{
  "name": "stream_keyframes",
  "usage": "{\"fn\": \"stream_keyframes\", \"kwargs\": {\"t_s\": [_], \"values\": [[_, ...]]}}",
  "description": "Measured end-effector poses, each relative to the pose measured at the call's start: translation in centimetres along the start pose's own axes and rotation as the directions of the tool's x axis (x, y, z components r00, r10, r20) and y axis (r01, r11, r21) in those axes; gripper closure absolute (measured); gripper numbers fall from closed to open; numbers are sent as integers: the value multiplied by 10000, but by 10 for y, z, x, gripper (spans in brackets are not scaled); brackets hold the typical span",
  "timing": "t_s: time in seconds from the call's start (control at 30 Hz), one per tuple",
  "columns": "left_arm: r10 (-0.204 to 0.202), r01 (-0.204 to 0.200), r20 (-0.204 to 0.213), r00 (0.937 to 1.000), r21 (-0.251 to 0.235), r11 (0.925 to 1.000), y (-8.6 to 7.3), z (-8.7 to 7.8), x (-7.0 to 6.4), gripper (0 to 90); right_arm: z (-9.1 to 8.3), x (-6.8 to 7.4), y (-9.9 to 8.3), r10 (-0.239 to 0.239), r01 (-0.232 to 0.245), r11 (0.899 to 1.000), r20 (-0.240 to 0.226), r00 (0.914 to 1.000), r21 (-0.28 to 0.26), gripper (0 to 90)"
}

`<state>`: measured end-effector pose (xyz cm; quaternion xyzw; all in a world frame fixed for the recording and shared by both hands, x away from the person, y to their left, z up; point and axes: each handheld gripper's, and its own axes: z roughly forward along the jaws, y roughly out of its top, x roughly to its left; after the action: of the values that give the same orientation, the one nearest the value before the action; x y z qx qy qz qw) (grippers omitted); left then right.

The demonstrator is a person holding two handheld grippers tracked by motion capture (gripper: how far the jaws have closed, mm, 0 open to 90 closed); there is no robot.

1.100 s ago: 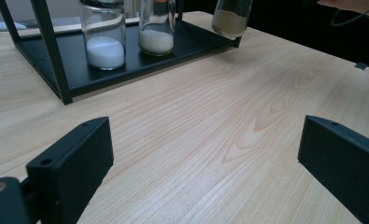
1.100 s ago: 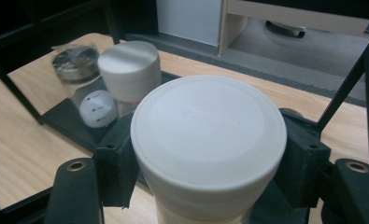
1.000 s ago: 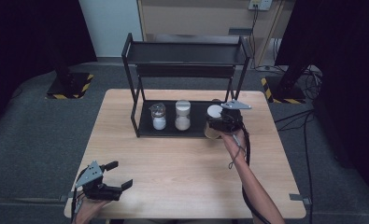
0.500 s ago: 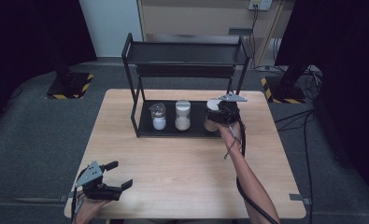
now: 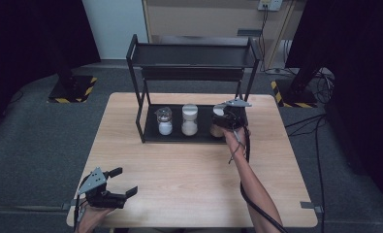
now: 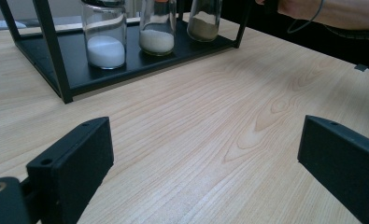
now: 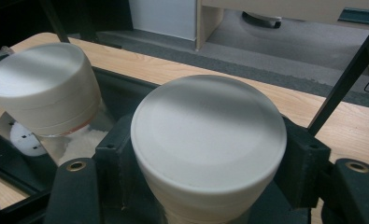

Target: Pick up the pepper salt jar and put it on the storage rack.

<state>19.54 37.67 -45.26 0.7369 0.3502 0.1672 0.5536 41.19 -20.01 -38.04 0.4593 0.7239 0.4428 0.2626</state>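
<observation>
Wooden table point(image 5: 189, 170), black rack point(image 5: 191, 58) at upper center. Right gripper point(image 5: 226, 119) clamps tan-filled jar point(image 7: 209, 140) on rack's bottom tray, right end; middle jar point(image 5: 189, 120) just beside. Left gripper point(image 5: 115, 187) wide open, empty, lower left.

Two-tier rack point(image 5: 194, 56) set at the far middle of the surface point(image 5: 189, 170), three jars lined up on its lower shelf, right jar point(image 5: 218, 122) gripped by the right tongs point(image 5: 224, 121), middle jar point(image 5: 189, 120) beside it, left jar point(image 5: 165, 121) beyond, left tongs point(image 5: 123, 182) held at the near left corner.
</observation>
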Motion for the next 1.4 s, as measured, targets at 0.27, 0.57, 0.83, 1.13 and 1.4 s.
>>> {"fn": "stream_keyframes", "kwargs": {"t_s": [0.27, 0.57, 0.83, 1.13, 1.4], "values": [[10, -10, -8, 10000, 15, 10000, 0, 0, 0, 24, 5, 1, -2, 26, -26, 10000, 46, 10000, 8, 331], [1, -1, -16, 10000, 7, 10000, 0, 0, 0, 25, 8, 4, -7, -63, 63, 10000, 28, 10000, -4, 330], [30, -30, -9, 10000, 12, 10000, 0, 0, 0, 25, 8, 2, -9, 131, -131, 9999, -8, 9999, -44, 326], [53, -53, -19, 10000, 23, 10000, 0, 1, -1, 25, -7, 8, -1, -419, 432, 9977, 261, 9988, -515, 166], [13, -13, -22, 10000, 5, 10000, 1, 1, -1, 25, -36, 8, 17, -950, 901, 9891, -367, 9948, -1167, 136]]}}
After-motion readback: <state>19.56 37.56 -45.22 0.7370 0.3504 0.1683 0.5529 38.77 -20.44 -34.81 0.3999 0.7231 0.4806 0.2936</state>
